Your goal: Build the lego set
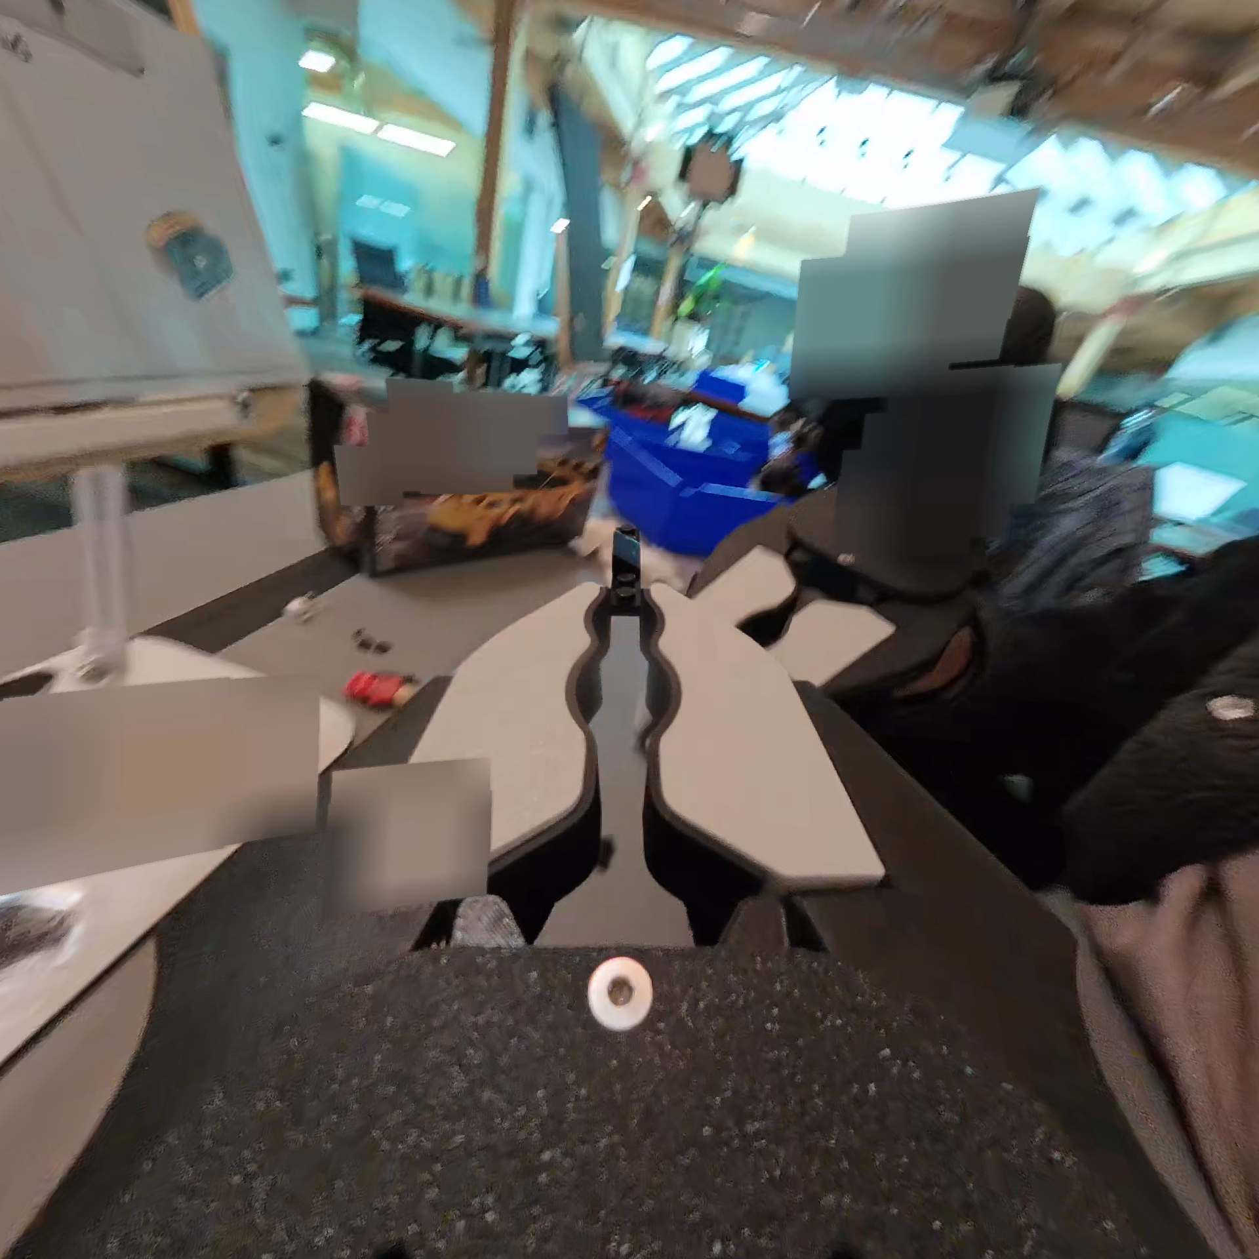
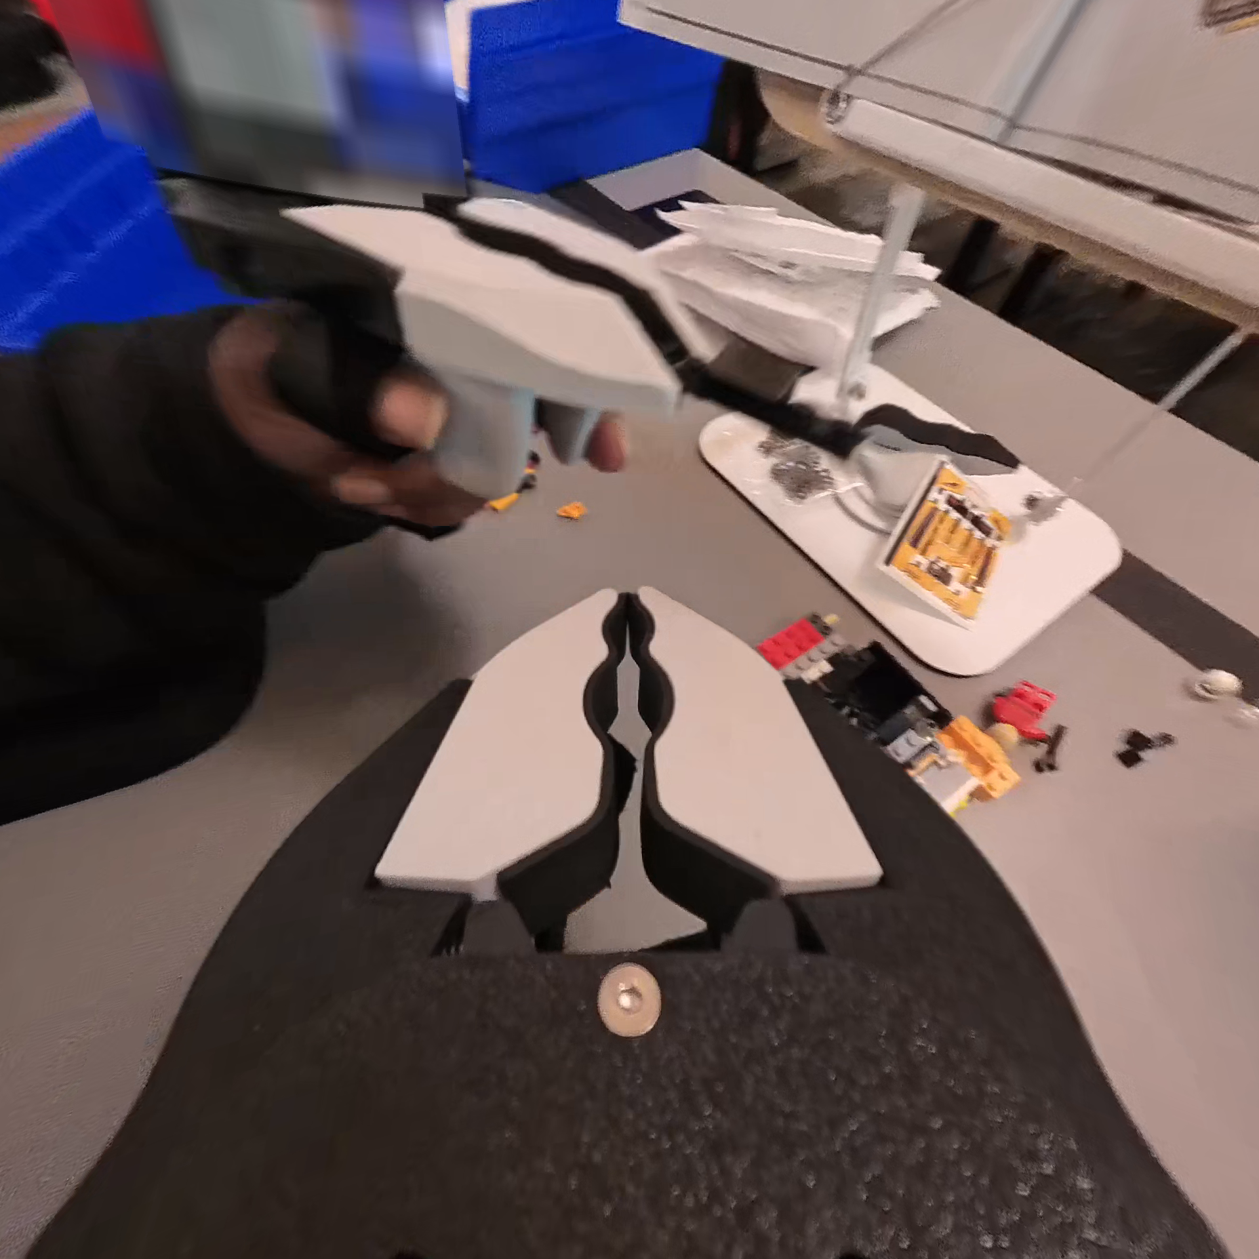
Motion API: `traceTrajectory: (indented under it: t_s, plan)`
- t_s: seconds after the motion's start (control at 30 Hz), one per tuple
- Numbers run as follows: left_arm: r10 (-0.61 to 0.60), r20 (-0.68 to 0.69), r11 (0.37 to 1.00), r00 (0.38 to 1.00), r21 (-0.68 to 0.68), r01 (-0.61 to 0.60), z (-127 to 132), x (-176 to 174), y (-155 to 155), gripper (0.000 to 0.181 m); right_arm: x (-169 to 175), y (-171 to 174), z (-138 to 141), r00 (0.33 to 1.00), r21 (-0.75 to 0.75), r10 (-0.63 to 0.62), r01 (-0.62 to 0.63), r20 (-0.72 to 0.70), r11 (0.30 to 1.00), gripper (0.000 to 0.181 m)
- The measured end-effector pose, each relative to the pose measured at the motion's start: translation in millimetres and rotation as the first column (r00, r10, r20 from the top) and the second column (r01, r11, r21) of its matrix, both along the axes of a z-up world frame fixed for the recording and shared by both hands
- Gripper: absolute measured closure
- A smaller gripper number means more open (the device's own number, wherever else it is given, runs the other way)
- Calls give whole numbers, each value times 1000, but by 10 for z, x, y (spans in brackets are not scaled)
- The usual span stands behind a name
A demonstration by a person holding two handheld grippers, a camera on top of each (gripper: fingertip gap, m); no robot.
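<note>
A small black lego piece point(image 1: 625, 569) is pinched at the very tips of the left gripper point(image 1: 625, 599), whose fingers are closed onto its lower end so that the rest stands up above them, raised clear of the grey counter point(image 1: 436, 613). The picture is smeared, so its exact shape is hard to read; it looks like a narrow plate with studs.

The right gripper point(image 2: 628, 599) holds nothing, its fingers pressed together at the tips, hovering over the counter. Just to its right lies the partly built lego model point(image 2: 892, 715) of black, grey, red and orange bricks, with a red piece point(image 2: 1022, 708) and a few small black bits point(image 2: 1144, 746) loose beside it. Further back stands a white stand base point(image 2: 954, 613) carrying the yellow instruction card point(image 2: 943, 541), and beyond that a blue bin point(image 2: 579, 102).

The step in hand seems to be carrying a picked piece toward the build. The next move calls for bringing it down over the right studs on the model, squared up, while the empty gripper steadies the model so pressing does not push it along the counter
</note>
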State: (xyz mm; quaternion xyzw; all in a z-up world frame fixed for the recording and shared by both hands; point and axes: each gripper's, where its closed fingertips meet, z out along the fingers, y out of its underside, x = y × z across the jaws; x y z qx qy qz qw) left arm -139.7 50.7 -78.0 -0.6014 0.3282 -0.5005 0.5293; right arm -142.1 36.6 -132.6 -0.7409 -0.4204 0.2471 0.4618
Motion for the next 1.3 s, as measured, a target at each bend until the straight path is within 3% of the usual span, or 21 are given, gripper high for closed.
traceTrajectory:
  t_s: [0.1, 0.33, 0.43, 0.6, 0.7, 0.9, 1.0, 1.13, 1.23, 1.3]
  plan:
    - [87, -146, 996, 986, -6, -88, -264, -46, -38, 173, 43, 89, -59, 999, 5, -43, 42, 10, 999, 181]
    - [75, -327, 996, 942, -14, -84, -777, -128, -177, 174, 117, 186, -264, 993, 51, -60, 55, 104, 997, 170]
    - [16, -400, 999, 916, -28, -29, -975, -166, -219, 174, 115, 164, -359, 990, 44, 27, -34, 138, 998, 157]
    - [-106, -513, 994, 852, -60, 88, -1266, -76, -385, 174, 111, -56, -582, 919, 47, 322, -341, 228, 939, 134]
    - [-140, -555, 989, 820, -44, 139, -1352, 0, -466, 174, 104, -143, -751, 876, 27, 397, -420, 275, 907, 136]
    - [-148, -587, 988, 796, -55, 143, -1420, -6, -469, 173, 40, -242, -946, 839, 6, 442, -467, 317, 884, 170]
    - [-83, -648, 996, 757, -28, 86, -1483, -49, -386, 172, 58, -191, -1002, 836, 21, 413, -450, 361, 893, 172]
    - [83, -754, 997, 652, 66, -51, -1555, -161, -178, 154, 85, -100, -1092, 827, 45, 367, -425, 426, 904, 172]
    - [211, -792, 978, 573, 169, -126, -1548, -247, -39, 159, 71, -68, -1117, 815, 47, 364, -429, 450, 902, 173]
    - [254, -791, 967, 556, 204, -153, -1514, -272, 3, 159, 63, -54, -1141, 809, 48, 365, -433, 460, 900, 173]
